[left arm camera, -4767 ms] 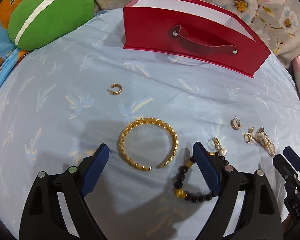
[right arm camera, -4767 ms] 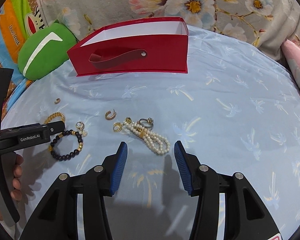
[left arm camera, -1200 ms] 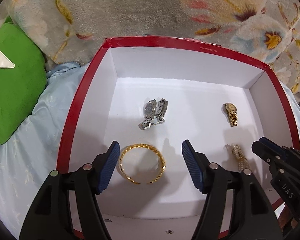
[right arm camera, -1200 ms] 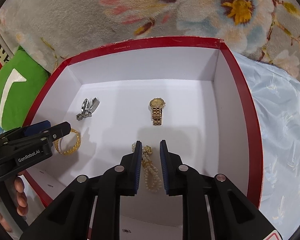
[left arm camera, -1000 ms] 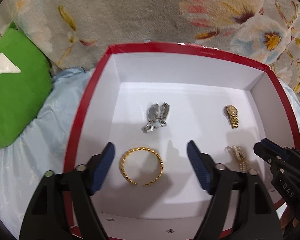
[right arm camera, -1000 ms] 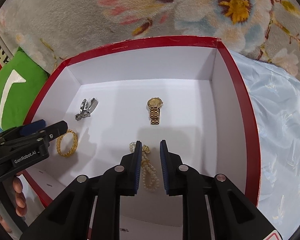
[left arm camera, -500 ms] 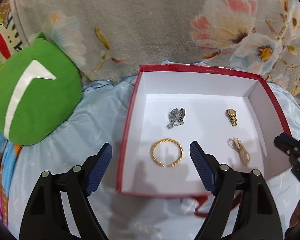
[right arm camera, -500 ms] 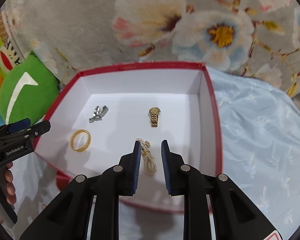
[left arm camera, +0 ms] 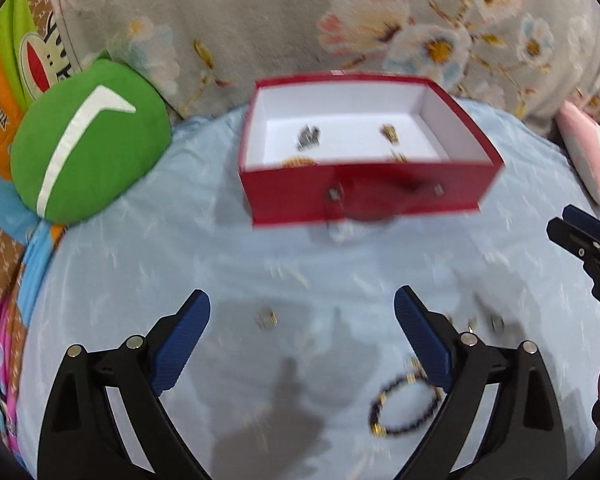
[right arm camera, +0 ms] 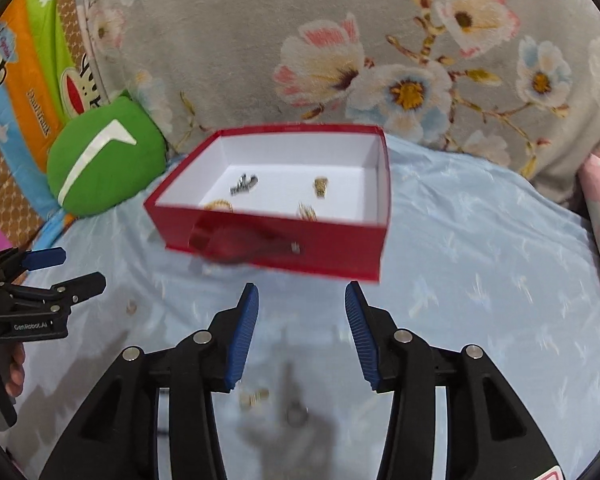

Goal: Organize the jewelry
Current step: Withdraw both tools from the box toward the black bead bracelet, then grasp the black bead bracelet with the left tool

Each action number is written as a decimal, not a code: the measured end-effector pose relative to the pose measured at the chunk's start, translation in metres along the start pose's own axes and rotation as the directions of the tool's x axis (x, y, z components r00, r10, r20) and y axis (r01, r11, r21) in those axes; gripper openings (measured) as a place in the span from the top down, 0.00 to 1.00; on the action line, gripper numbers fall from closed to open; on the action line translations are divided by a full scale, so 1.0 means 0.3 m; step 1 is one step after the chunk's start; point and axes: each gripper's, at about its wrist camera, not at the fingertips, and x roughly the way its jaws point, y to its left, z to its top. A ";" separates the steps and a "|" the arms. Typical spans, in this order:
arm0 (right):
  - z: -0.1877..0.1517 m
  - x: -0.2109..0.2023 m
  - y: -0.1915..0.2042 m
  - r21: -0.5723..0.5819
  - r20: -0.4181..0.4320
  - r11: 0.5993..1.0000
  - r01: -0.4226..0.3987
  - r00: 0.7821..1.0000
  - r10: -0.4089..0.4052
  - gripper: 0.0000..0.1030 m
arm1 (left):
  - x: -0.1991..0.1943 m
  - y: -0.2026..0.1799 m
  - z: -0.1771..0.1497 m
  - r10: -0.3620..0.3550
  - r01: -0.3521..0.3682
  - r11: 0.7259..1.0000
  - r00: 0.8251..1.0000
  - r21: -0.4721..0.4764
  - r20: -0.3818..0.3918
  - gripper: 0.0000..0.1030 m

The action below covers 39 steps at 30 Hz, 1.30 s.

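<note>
Both tongs are empty. The left gripper [left arm camera: 302,320] has its jaws spread really wide over the light blue sheet [left arm camera: 260,248], touching nothing, with a small gold earring [left arm camera: 267,317] between them and a black bead bracelet [left arm camera: 404,406] beside its right finger. The right gripper [right arm camera: 302,320] is parted too, less wide, hovering in front of the red box [right arm camera: 284,240]. In the box: a silver watch [right arm camera: 244,183], gold watch [right arm camera: 320,186], gold bangle [right arm camera: 219,205] and a blurry piece at the front wall [right arm camera: 307,212].

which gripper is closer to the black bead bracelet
Left. The black bead bracelet lies just inside the left gripper's right jaw; the right gripper hangs further off.
</note>
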 end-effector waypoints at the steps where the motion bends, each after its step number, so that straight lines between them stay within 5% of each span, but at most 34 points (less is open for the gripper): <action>1: -0.044 -0.015 0.003 -0.003 -0.009 1.000 0.012 1.000 -0.012 0.56 | -0.002 -0.016 -0.050 -0.012 0.012 1.000 1.000 -0.003 -0.017 0.10; 7: -0.269 -0.063 -0.005 0.074 -0.090 0.997 0.000 0.996 0.007 0.54 | 0.031 -0.093 -0.260 -0.074 0.072 0.997 0.991 -0.028 -0.114 0.09; 15: -0.419 -0.075 -0.028 0.137 -0.141 0.991 0.012 0.990 0.007 0.53 | 0.075 -0.130 -0.330 -0.062 0.054 0.996 0.989 -0.065 -0.134 0.09; 32: -0.401 -0.039 0.042 0.131 -0.141 0.991 -0.039 0.988 0.058 0.53 | 0.129 -0.085 -0.329 -0.039 0.015 0.987 0.987 -0.157 -0.153 0.10; 39: -0.389 -0.023 0.018 0.147 -0.145 0.989 -0.019 0.989 0.040 0.53 | 0.139 -0.139 -0.315 0.002 -0.012 0.996 0.993 -0.088 -0.117 0.27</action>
